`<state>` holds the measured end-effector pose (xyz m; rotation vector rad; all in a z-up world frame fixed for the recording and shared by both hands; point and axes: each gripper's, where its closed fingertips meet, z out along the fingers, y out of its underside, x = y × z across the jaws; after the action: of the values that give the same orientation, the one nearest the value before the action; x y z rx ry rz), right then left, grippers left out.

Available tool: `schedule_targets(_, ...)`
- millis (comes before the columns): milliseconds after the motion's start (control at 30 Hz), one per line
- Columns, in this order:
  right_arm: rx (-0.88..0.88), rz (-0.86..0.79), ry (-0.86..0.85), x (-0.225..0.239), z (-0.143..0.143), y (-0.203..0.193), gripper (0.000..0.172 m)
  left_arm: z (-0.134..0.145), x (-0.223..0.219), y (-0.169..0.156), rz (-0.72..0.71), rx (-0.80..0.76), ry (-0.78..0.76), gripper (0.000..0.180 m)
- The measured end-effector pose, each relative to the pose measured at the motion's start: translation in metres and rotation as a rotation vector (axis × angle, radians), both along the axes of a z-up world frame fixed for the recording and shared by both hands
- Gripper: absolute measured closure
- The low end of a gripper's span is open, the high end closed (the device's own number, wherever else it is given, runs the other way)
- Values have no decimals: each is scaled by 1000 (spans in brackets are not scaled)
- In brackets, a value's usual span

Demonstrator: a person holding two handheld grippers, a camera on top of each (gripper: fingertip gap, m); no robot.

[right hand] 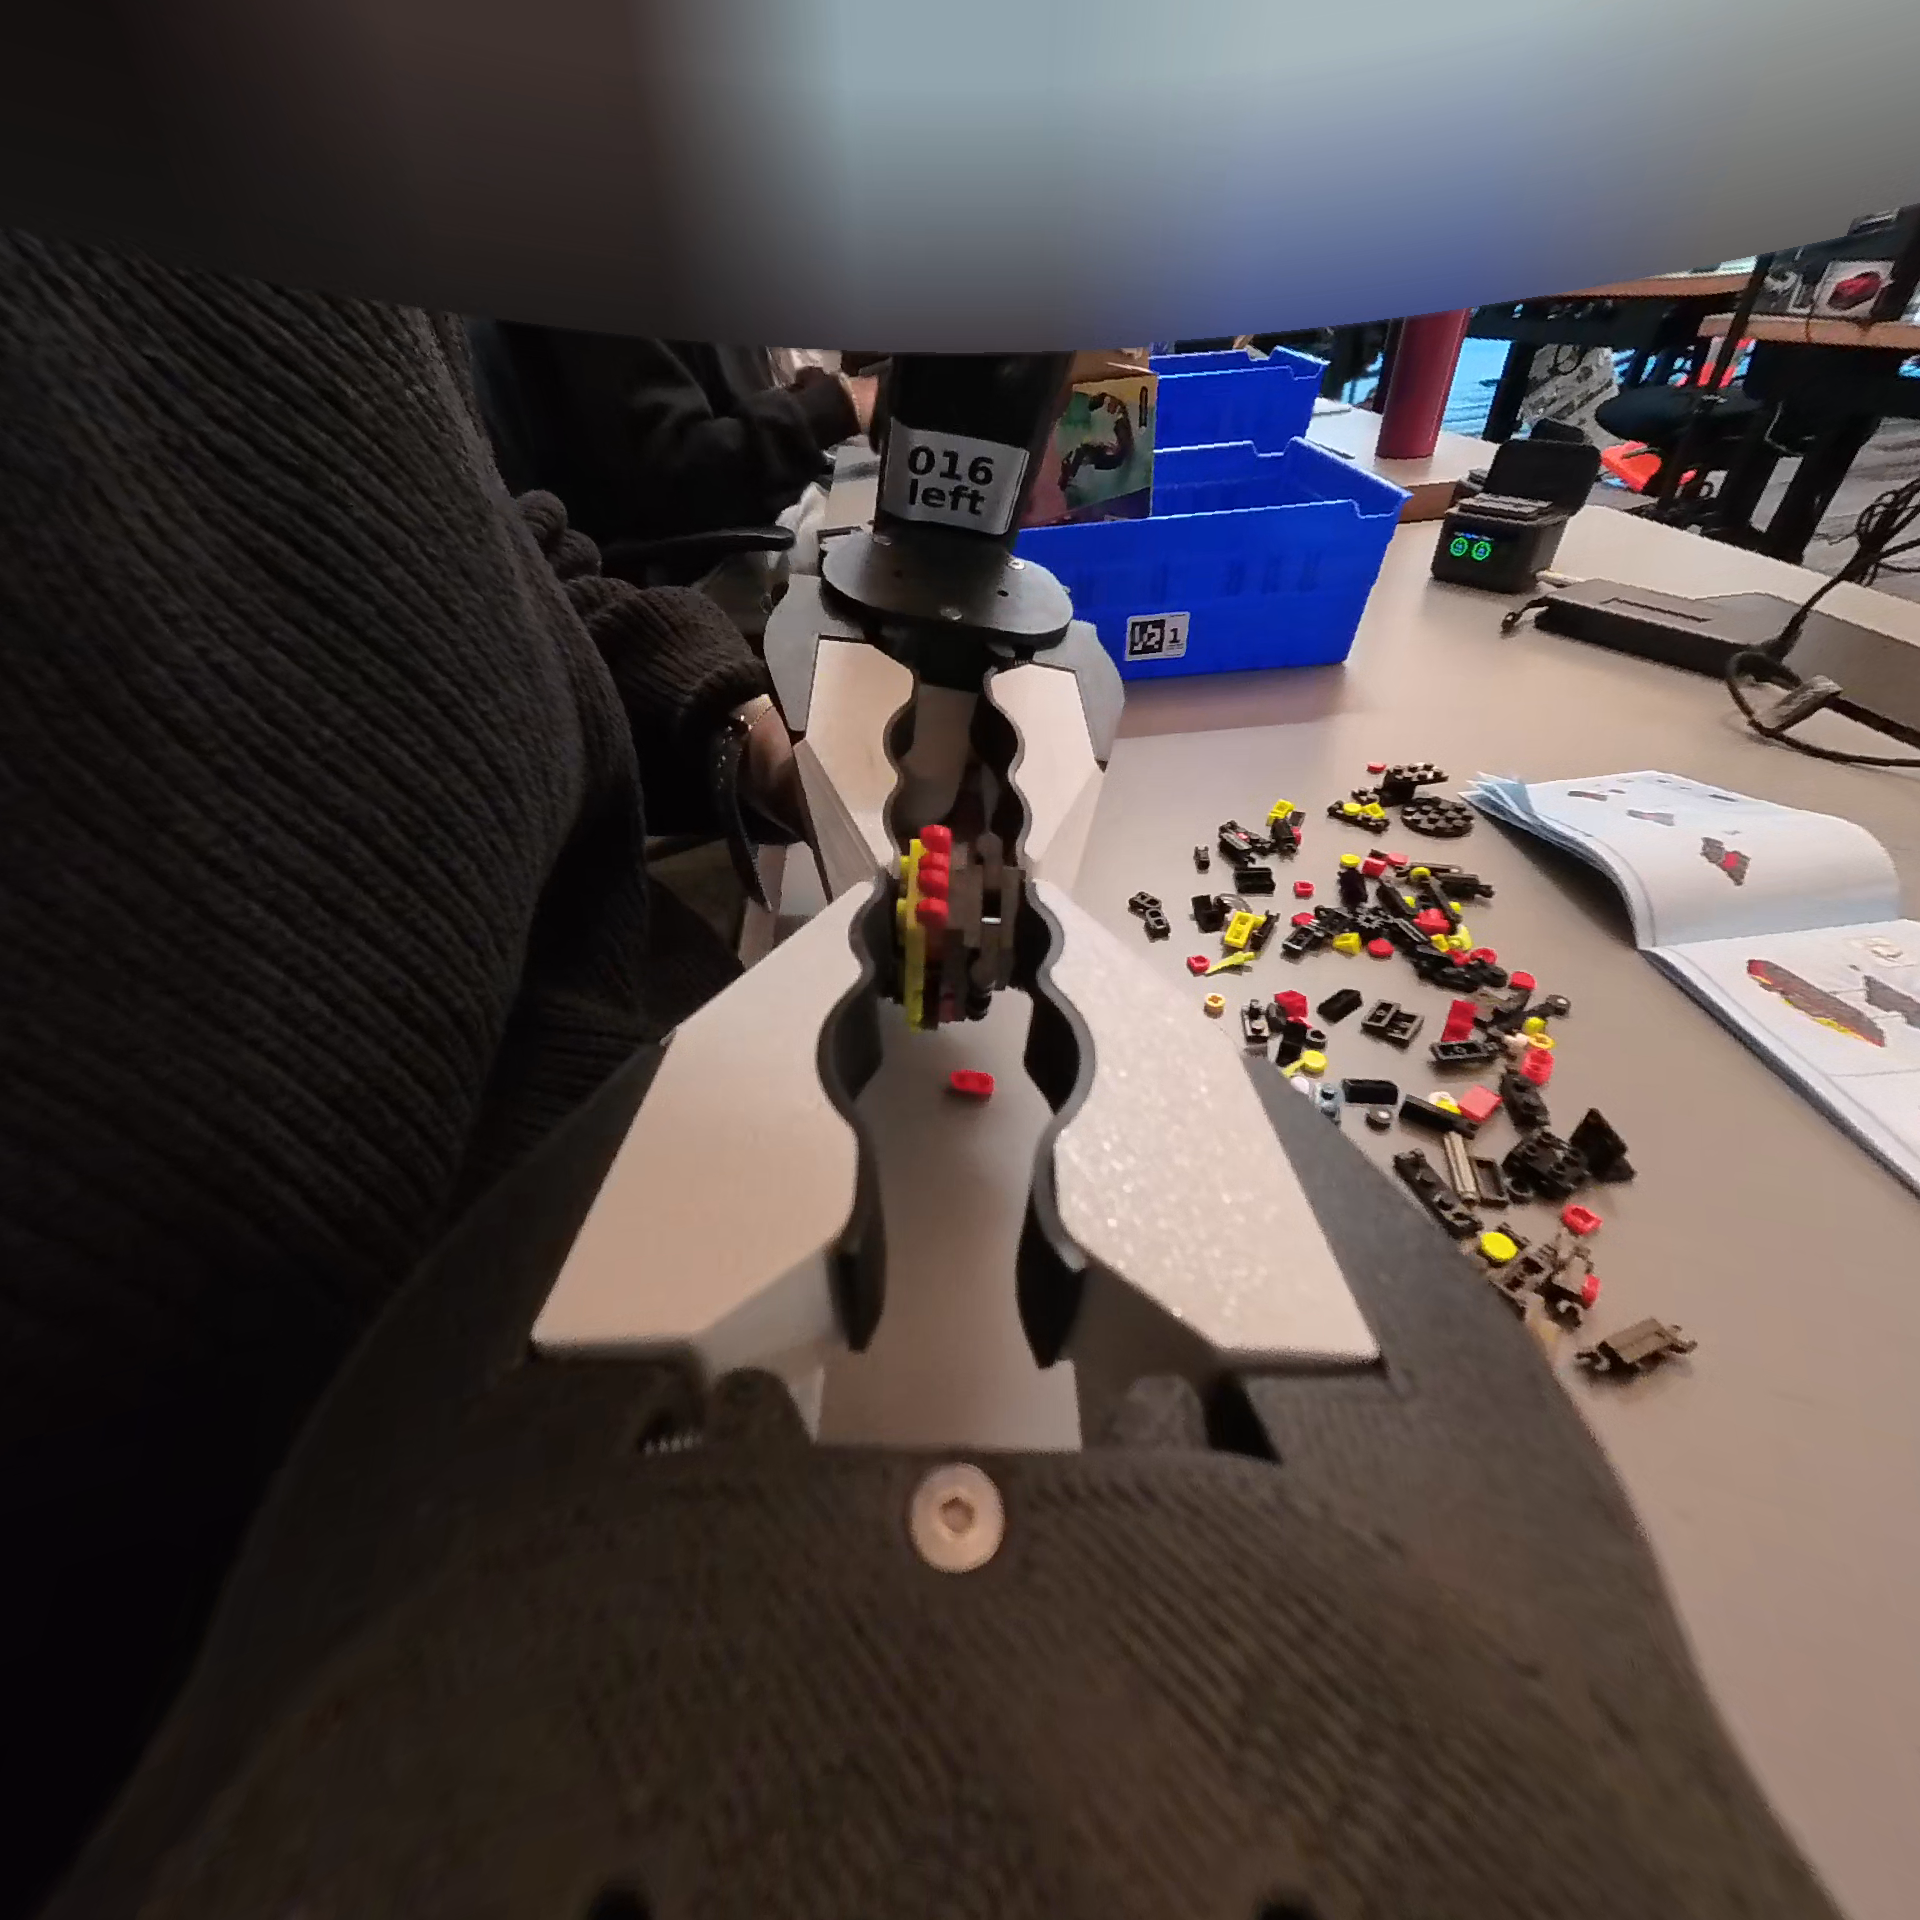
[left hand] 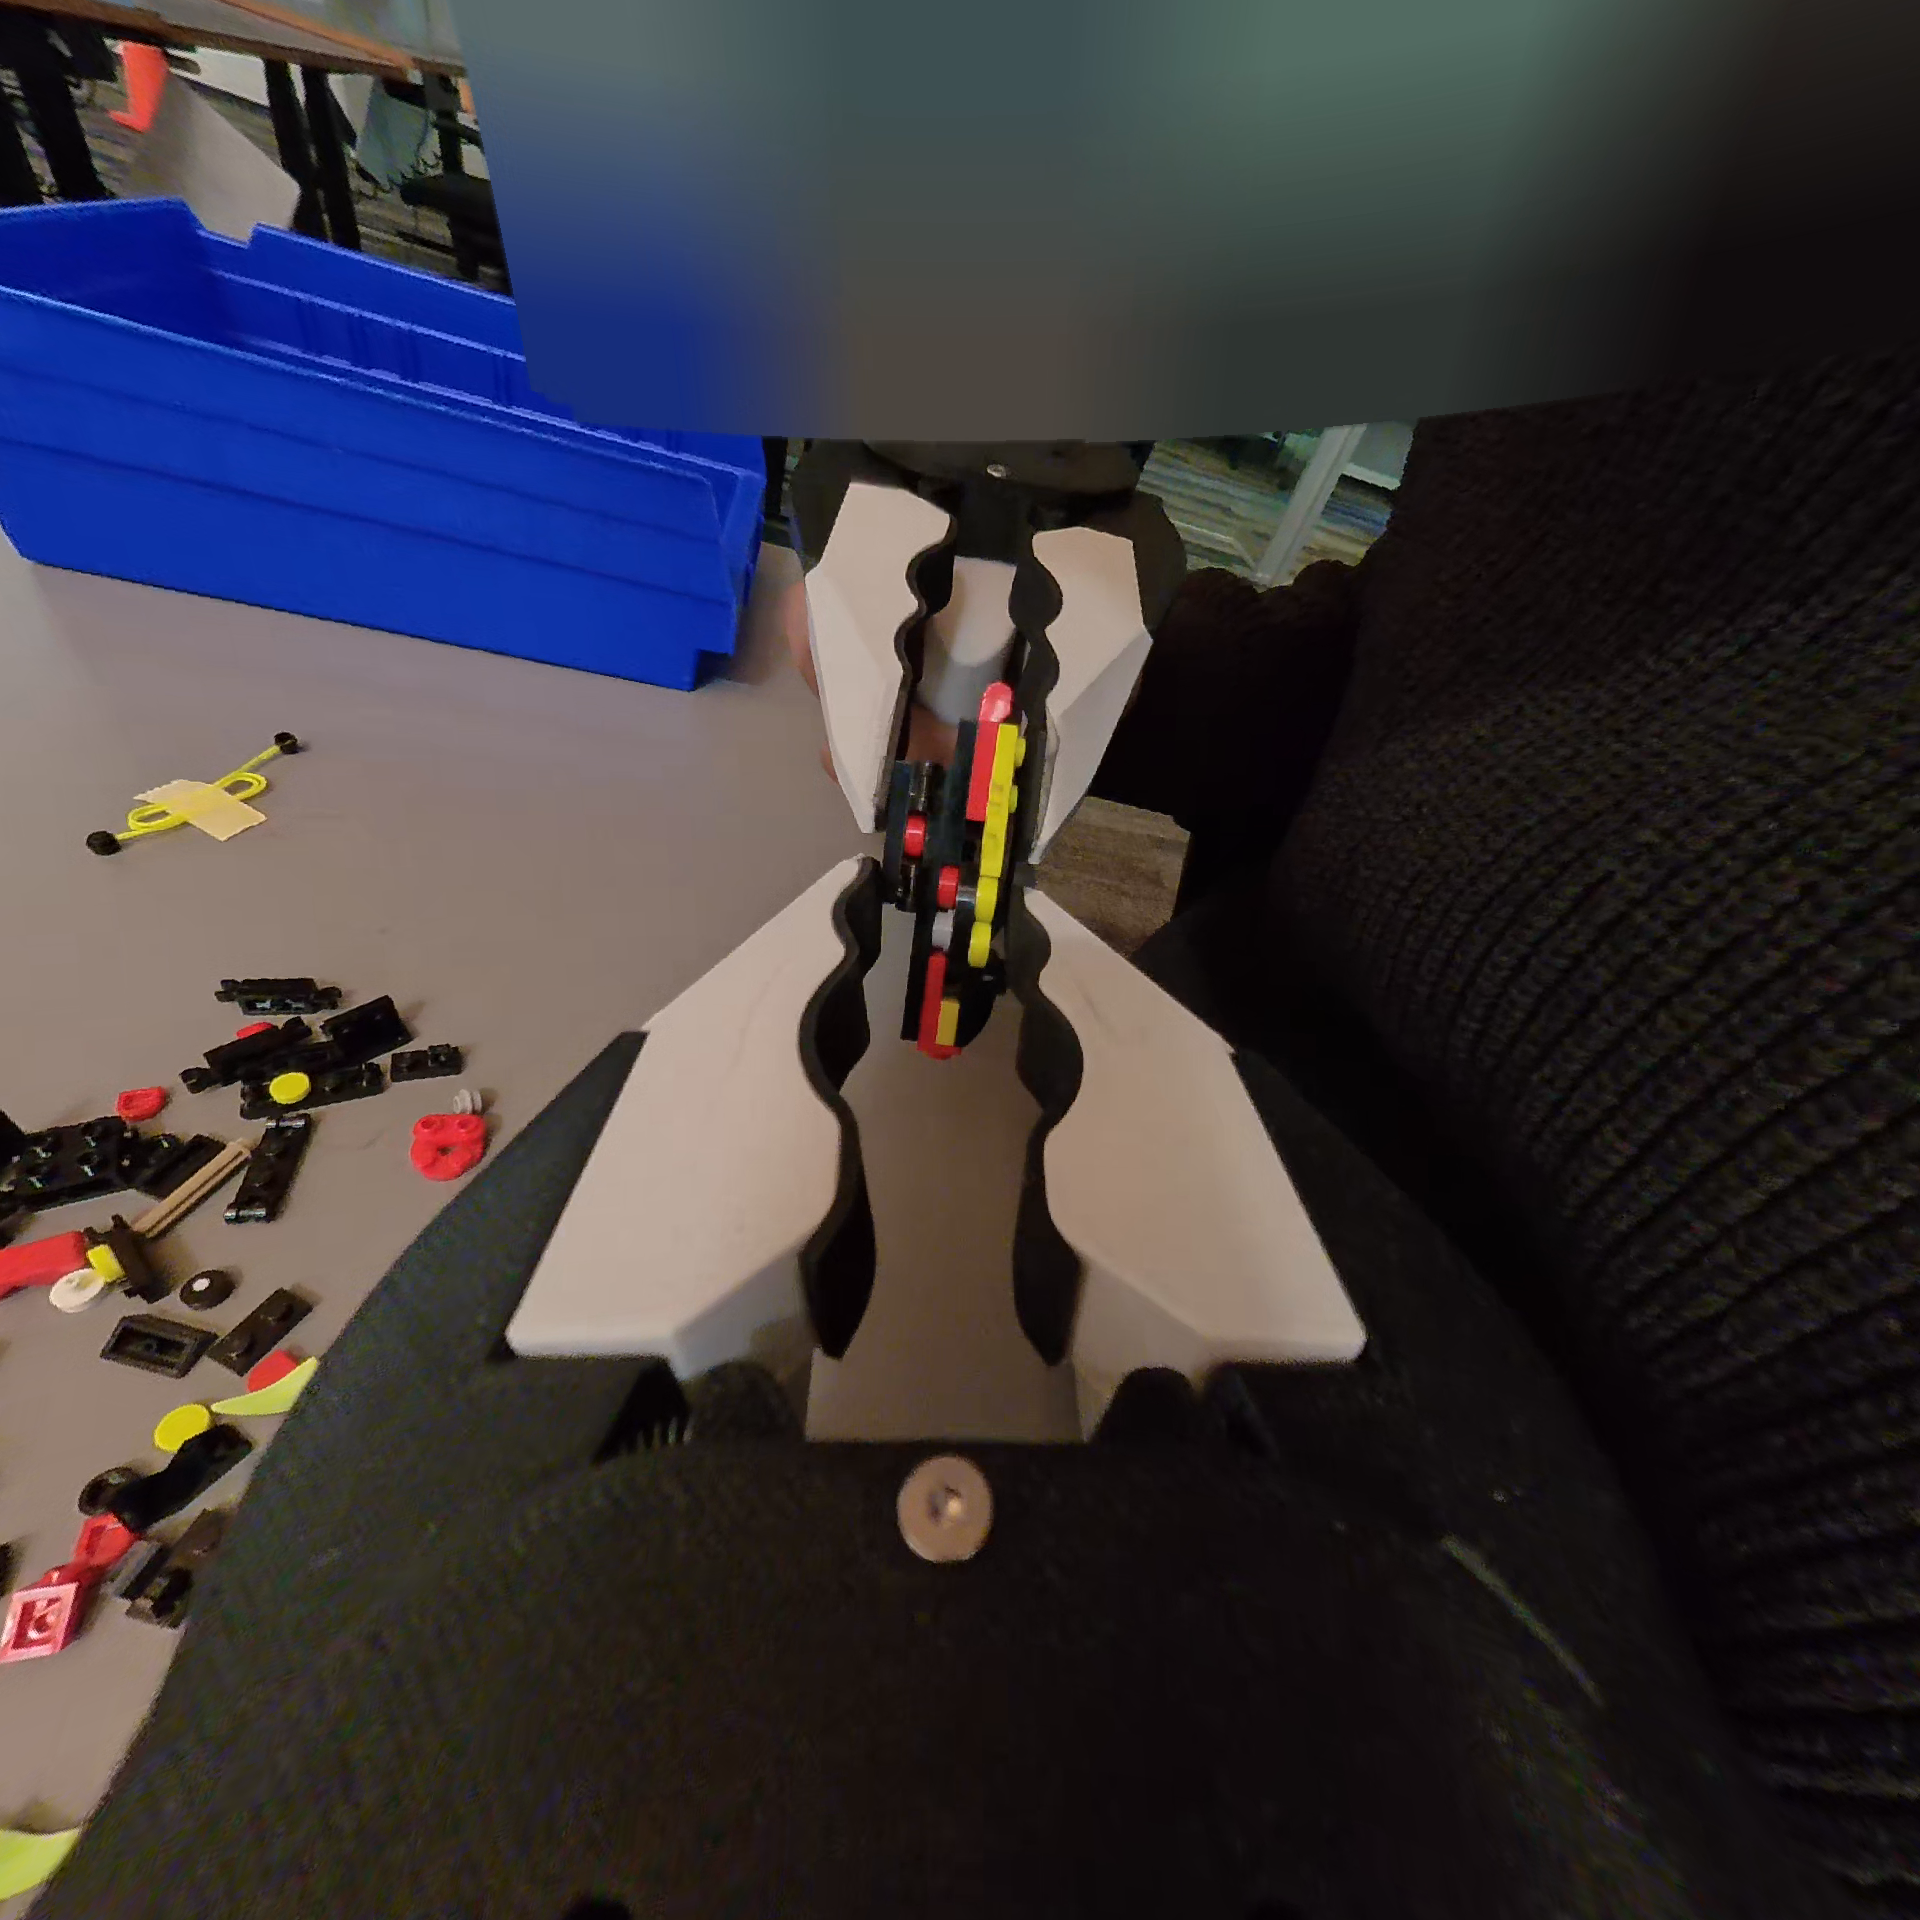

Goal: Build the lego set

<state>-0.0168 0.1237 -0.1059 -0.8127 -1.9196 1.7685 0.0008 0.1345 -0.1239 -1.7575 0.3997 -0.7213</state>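
Both my left tongs and right tongs pinch the black, red and yellow brick assembly, above the surface; it looks light, stiff, likely fragile at the joints.

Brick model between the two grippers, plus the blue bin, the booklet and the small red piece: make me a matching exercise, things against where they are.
Things:
1. brick model
2. blue bin
3. booklet
4. small red piece

Places:
A. lying open, right of the loose bricks
B. on the table beneath the right gripper
C. clamped by left gripper and right gripper
D. far side of the table

Pairs: 1-C, 2-D, 3-A, 4-B
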Motion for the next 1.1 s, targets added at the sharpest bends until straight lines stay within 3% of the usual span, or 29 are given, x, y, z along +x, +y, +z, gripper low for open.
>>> schedule_targets(133,-92,-1,-13,-4,5,2,150,4,-4,1,12,9,-24,160)
schedule_targets(333,-71,7,-19,-3,0,3,149,0,-3,2,27,-4,23,160)
schedule_targets(533,-105,12,-66,-5,-4,7,137,5,-7,2,35,1,-26,160)
schedule_targets(867,-177,37,-50,-2,7,8,148,9,-8,1,37,21,-61,160)
schedule_targets(1100,-122,26,-12,2,9,7,151,10,-3,1,19,29,-51,160)
